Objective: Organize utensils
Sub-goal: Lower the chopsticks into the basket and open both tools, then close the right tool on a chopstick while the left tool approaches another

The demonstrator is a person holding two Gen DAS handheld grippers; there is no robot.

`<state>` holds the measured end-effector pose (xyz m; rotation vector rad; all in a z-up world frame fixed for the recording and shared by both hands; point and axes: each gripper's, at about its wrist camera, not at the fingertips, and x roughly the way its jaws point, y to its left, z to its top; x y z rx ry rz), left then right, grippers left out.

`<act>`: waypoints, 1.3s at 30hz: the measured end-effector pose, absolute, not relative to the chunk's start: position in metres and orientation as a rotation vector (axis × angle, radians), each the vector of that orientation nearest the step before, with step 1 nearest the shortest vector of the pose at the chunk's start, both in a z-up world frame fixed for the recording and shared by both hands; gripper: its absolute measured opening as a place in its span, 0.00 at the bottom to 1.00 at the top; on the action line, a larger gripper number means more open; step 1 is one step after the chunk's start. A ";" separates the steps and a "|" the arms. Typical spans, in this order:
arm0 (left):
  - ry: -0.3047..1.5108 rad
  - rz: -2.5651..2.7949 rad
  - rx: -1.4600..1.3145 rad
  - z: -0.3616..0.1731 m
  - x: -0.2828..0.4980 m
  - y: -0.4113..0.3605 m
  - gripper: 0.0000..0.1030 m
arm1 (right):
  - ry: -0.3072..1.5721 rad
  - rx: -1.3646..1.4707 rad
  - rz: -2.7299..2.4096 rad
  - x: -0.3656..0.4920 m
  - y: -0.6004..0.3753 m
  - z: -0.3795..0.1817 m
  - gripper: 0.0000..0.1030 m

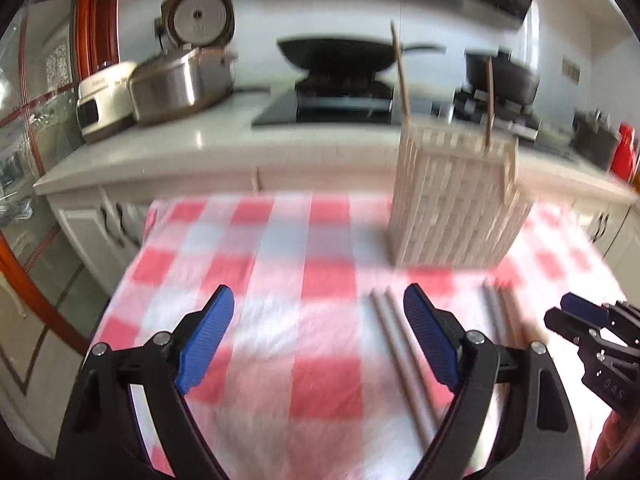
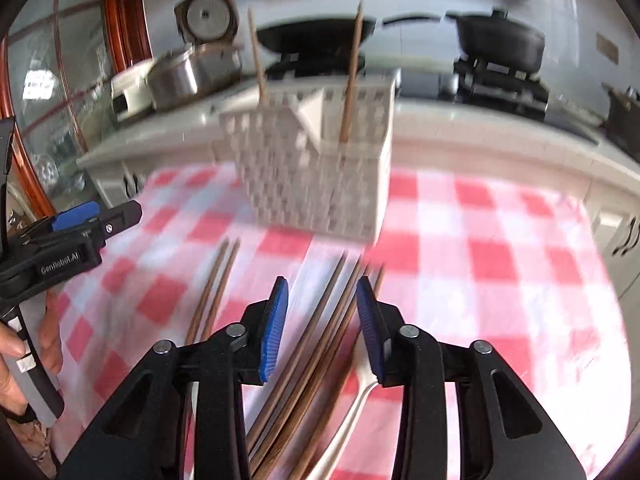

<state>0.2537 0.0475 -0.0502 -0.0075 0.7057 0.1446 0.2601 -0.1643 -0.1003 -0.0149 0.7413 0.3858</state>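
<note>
A white slotted utensil holder [image 1: 456, 204] stands on the red-and-white checked cloth [image 1: 280, 280]; it also shows in the right wrist view [image 2: 316, 164]. Two chopsticks [image 2: 352, 76] stand upright in it. My left gripper [image 1: 318, 320] is open and empty above the cloth, with a pair of chopsticks [image 1: 400, 356] lying by its right finger. My right gripper [image 2: 322, 312] is open above several loose chopsticks [image 2: 312, 344] and a white spoon [image 2: 352, 412] lying on the cloth. A separate pair of chopsticks [image 2: 212, 292] lies further left. Both views are motion-blurred.
A kitchen counter [image 1: 200, 152] runs behind the table with a rice cooker [image 1: 180, 76], a steel pot, a wok [image 1: 336, 56] on a hob and a black pan [image 2: 500, 40]. A red bottle [image 1: 624, 152] stands far right.
</note>
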 end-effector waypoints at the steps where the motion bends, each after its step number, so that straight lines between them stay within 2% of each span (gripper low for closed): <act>1: 0.727 0.159 -0.002 -0.058 0.252 0.048 0.80 | 0.761 -0.017 0.387 0.261 -0.161 -0.107 0.27; 2: 0.736 0.165 -0.004 -0.064 0.249 0.049 0.79 | 0.775 -0.017 0.387 0.262 -0.158 -0.112 0.26; 4: 0.760 0.168 -0.013 -0.073 0.247 0.050 0.69 | 0.804 -0.016 0.386 0.264 -0.152 -0.123 0.24; 6: 0.789 0.168 -0.032 -0.082 0.247 0.054 0.66 | 0.829 -0.013 0.387 0.267 -0.148 -0.129 0.21; 12: 0.807 0.169 -0.066 -0.096 0.245 0.064 0.66 | 0.873 0.010 0.397 0.273 -0.139 -0.138 0.17; 39: 0.820 0.148 -0.063 -0.103 0.243 0.071 0.63 | 0.918 -0.022 0.306 0.288 -0.128 -0.146 0.17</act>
